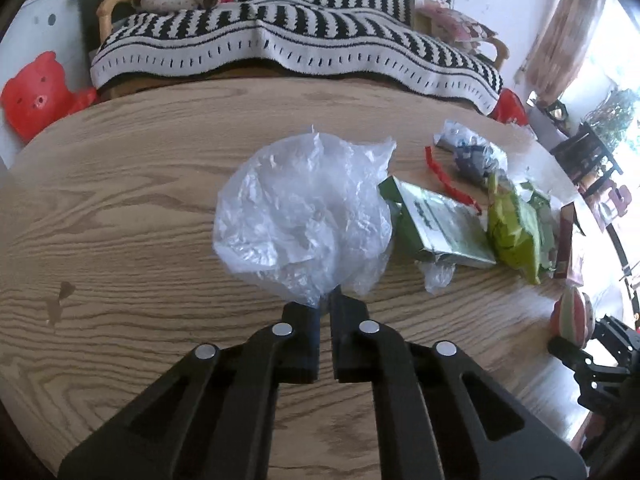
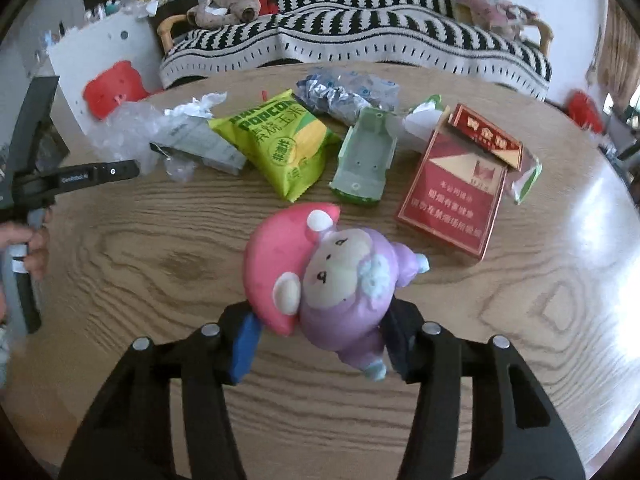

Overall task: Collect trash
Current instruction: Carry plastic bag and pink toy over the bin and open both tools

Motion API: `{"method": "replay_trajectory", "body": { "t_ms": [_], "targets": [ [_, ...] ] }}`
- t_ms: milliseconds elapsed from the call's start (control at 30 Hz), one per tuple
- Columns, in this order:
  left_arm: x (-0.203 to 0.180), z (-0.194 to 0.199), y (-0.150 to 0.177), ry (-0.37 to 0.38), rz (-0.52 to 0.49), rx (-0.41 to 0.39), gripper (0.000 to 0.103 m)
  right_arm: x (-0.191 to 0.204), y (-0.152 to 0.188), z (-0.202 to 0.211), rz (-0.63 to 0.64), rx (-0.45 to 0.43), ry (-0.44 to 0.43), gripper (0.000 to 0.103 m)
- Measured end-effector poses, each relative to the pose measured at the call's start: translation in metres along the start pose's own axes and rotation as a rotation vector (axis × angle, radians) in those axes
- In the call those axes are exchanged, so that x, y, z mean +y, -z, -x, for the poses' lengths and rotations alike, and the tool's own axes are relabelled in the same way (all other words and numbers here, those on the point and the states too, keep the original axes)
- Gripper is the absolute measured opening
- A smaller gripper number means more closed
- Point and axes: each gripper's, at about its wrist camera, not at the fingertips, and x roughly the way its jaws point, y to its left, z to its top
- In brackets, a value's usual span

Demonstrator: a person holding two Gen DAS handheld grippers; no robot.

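Plastic, a clear crumpled bag [image 1: 304, 212], lies on the wooden desk [image 1: 140, 208] with its near edge pinched between the jaws of the left gripper [image 1: 325, 304], which are drawn together on the film. Taking that bag as the landmark: touching its right side is a flat green and silver packet [image 1: 440, 224], and beyond that a yellow-green popcorn bag [image 1: 514, 232]; behind these, farther from the camera, lie a thin red strip [image 1: 444, 176] and a crumpled blue and silver wrapper [image 1: 472, 152]. Well to the bag's right, in the right wrist view, a soft toy figure [image 2: 340, 276] with a pink cap and a lilac body sits between the jaws of the right gripper [image 2: 320, 340]; the jaws stand partly apart, with both pads against the toy's sides, the blue pad [image 2: 246, 344] at the cap and the other at the lilac body, so the toy is clamped. Beyond the toy lie a pale green plastic tray [image 2: 364, 160] and a red cigarette carton [image 2: 452, 196] with its lid open. Behind the desk stands a sofa under a black and white striped blanket [image 1: 296, 44]. A person's hand [image 2: 28, 248] grips the handle of the left gripper.
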Motion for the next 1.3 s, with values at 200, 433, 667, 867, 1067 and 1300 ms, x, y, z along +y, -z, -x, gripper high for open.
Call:
{"method": "replay_trajectory", "body": {
  "t_ms": [200, 433, 667, 867, 1067, 1300],
  "targets": [
    [-0.004, 0.018, 0.001, -0.003, 0.001, -0.014, 0.001, -0.01, 0.0, 0.019, -0.038, -0.036, 0.007, 0.049],
    [-0.007, 0.037, 0.004, -0.016, 0.002, -0.037, 0.001, -0.026, -0.001, 0.038, -0.081, -0.073, 0.025, 0.048],
    [-0.013, 0.047, 0.011, -0.019, -0.009, -0.033, 0.001, -0.03, -0.002, 0.047, -0.089, -0.095, 0.036, 0.048],
    [-0.012, 0.052, 0.018, -0.029, -0.009, -0.027, 0.001, -0.031, -0.002, 0.048, -0.088, -0.095, 0.038, 0.048],
    [-0.01, 0.056, 0.022, -0.033, -0.003, -0.023, 0.001, -0.032, -0.004, 0.049, -0.082, -0.095, 0.04, 0.048],
    [-0.015, 0.063, 0.026, -0.022, -0.001, -0.014, 0.001, -0.034, -0.005, 0.053, -0.09, -0.11, 0.047, 0.048]
  ]
}}
